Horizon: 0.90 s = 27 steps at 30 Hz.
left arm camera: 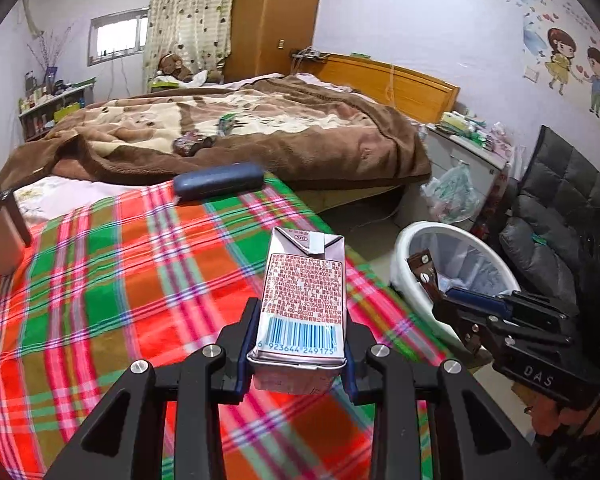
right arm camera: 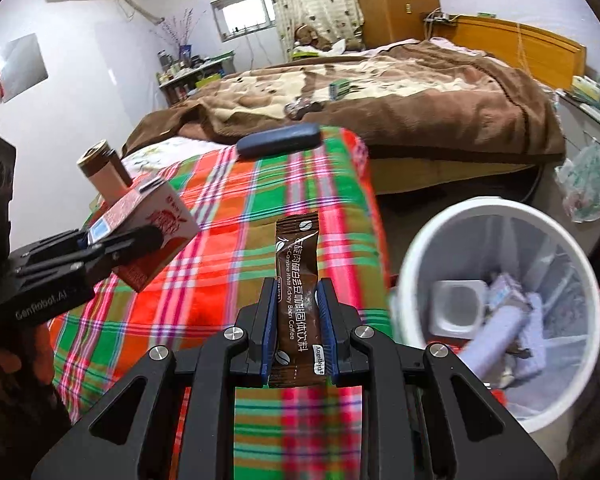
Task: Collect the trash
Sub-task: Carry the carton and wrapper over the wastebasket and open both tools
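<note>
My left gripper (left arm camera: 298,344) is shut on a red-and-silver drink carton (left arm camera: 304,292), held above the plaid cloth. The same carton (right arm camera: 148,236) shows at the left of the right wrist view, clamped in the left gripper (right arm camera: 128,240). My right gripper (right arm camera: 296,320) is shut on a brown coffee sachet (right arm camera: 298,280) that stands up between its blue pads. In the left wrist view the right gripper (left arm camera: 432,276) hangs over the rim of the white trash bin (left arm camera: 404,248). The bin (right arm camera: 424,240) sits on the floor right of the bed, lined with a bag and holding several discarded items.
A plaid cloth (left arm camera: 100,280) covers the near surface, with a dark blue glasses case (left arm camera: 218,182) at its far edge and a brown tumbler (right arm camera: 104,172) at the left. Behind lies a bed with a brown blanket (left arm camera: 260,128). A black chair (left arm camera: 560,200) stands beside the bin.
</note>
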Each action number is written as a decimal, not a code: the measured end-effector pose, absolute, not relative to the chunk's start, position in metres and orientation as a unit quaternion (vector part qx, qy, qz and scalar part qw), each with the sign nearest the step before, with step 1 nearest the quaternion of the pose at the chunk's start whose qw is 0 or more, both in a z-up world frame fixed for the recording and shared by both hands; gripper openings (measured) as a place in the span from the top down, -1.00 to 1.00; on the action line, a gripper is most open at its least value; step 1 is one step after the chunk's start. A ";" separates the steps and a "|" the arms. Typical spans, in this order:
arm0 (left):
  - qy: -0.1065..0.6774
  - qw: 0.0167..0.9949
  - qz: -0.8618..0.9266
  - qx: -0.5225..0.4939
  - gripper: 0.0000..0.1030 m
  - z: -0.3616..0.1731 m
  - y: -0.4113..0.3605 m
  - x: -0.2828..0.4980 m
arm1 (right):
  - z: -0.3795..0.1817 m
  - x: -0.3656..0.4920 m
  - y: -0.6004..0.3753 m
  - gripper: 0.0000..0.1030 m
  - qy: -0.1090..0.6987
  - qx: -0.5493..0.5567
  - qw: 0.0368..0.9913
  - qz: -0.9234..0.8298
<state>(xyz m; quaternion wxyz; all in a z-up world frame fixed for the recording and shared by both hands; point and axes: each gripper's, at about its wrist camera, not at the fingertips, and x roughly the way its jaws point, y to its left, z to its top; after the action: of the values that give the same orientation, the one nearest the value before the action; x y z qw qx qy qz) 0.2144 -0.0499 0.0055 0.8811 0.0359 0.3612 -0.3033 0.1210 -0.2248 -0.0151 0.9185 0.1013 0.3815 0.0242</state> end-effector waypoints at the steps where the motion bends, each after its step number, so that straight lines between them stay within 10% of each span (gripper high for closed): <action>1: 0.360 0.880 -0.306 0.036 0.33 0.007 -0.057 0.211 | -0.014 0.119 -0.228 0.60 0.380 0.102 0.919 0.021; 27: 0.351 0.860 -0.366 0.063 0.33 0.005 -0.201 0.157 | -0.020 0.090 -0.341 0.59 0.384 0.118 0.913 -0.062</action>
<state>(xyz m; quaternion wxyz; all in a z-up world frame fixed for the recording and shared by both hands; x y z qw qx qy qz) 0.1573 -0.2011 0.0047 0.8597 0.0632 0.3505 -0.3661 0.0902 -0.3406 -0.0196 0.9134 0.1183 0.3844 -0.0623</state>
